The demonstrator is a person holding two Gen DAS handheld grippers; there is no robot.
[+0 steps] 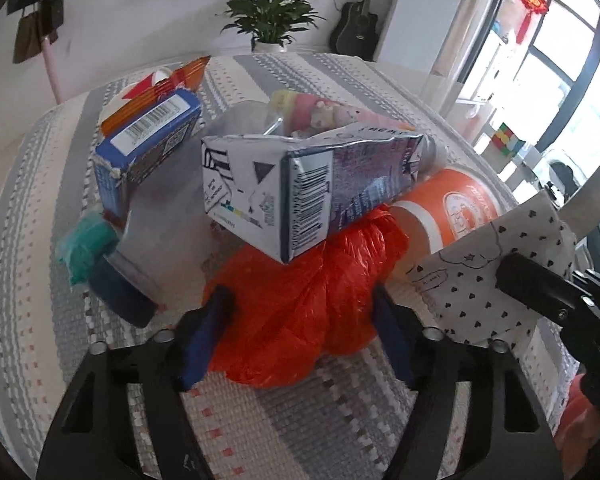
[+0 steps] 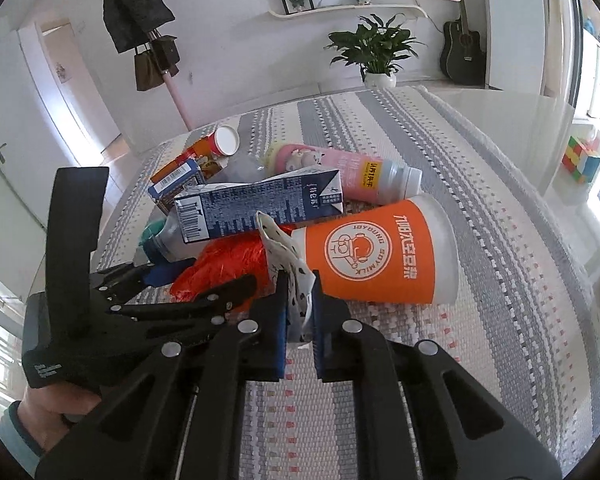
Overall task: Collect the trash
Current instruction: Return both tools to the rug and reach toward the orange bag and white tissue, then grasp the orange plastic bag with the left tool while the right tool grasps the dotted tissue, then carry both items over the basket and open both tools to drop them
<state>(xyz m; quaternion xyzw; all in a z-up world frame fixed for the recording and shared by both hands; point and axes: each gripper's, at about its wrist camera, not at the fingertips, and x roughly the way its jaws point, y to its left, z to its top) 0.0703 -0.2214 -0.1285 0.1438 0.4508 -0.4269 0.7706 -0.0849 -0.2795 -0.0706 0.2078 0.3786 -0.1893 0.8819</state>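
Right now the right tongs (image 2: pixel 300 316) are clamped on a white wrapper (image 2: pixel 286 268) printed with small black hearts, its edge pinched between the blue pads (image 2: pixel 281 332) and the rest sticking up toward the heap. From the left wrist view that same wrapper (image 1: pixel 496 276) hangs at the right, held in the right tongs (image 1: pixel 540 292).

The left tongs (image 1: pixel 304 328) stand apart, one blue finger on each side of a crumpled red plastic bag (image 1: pixel 300 312) that lies on the striped woven cloth (image 1: pixel 292 432) covering the bench; whether the fingers actually touch the bag I cannot tell.

Trash is piled just beyond. A blue-and-white milk carton (image 1: pixel 300 188) lies tilted on top of the red bag, and an orange soy-milk cup (image 2: pixel 380 256) lies on its side just beside the bag (its mouth toward the right). Behind the carton lies a pink bottle (image 2: pixel 340 172) on its side. To the left are a blue box (image 1: pixel 148 148) with a barcode and a clear bottle (image 1: pixel 128 276) with a dark blue cap, with something teal (image 1: pixel 84 244) crumpled against it.
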